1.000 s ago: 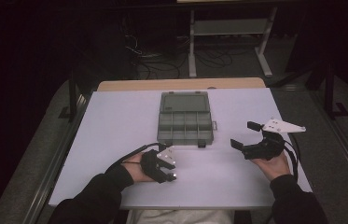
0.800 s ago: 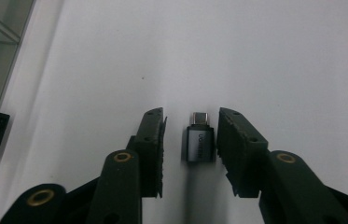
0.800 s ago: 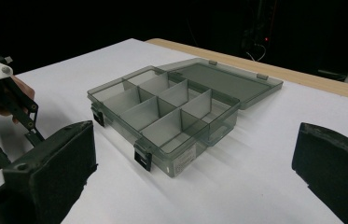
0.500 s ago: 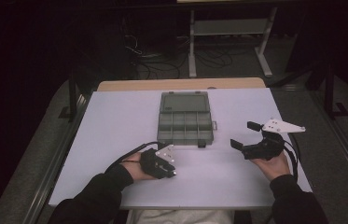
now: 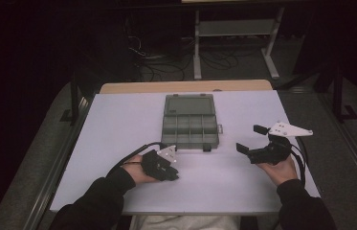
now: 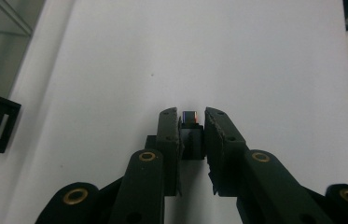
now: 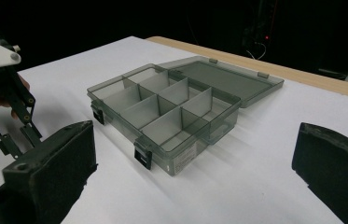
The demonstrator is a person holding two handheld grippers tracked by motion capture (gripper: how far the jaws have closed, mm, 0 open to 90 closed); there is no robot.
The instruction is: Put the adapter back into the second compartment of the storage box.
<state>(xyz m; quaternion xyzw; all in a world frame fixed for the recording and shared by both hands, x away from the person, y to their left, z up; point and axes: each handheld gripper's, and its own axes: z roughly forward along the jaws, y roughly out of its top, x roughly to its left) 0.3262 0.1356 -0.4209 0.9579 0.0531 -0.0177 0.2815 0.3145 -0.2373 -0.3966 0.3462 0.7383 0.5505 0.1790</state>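
Compartment box [image 5: 189, 125] sits open mid-surface, grey translucent, lid laid flat on the far side, dividers visible, compartments look empty in the right gripper view [image 7: 162, 112]. White surface [image 5: 118, 124] carries it; nothing else loose on it that I can make out.

Left hand-held gripper [image 5: 169, 171] is low at the near left, just short of the box's near-left corner. Left gripper view: jaws nearly pressed together, pinching a small dark block [image 6: 190, 117] with a coloured top edge between the tips. What the piece is, can't tell, too small. Tips look close to or on the surface.

Right hand-held gripper [image 5: 249, 139] is at the near right, jaws spread wide, nothing between them, aimed across toward the box's right side. Its own view has both black pads at the frame edges with the box framed between and beyond them.

Key relation: box lies ahead and to the right of the left hand-held gripper, away from the person; box long axis runs near-to-far with the lid, compartment rows run left-right. Left hand-held gripper is the nearer one to the near-left compartments and is the loaded one. Judgement: likely next step is carrying the small piece forward and up over the near wall into a compartment; the wall needs clearing. Right one looks placed to steady the box.
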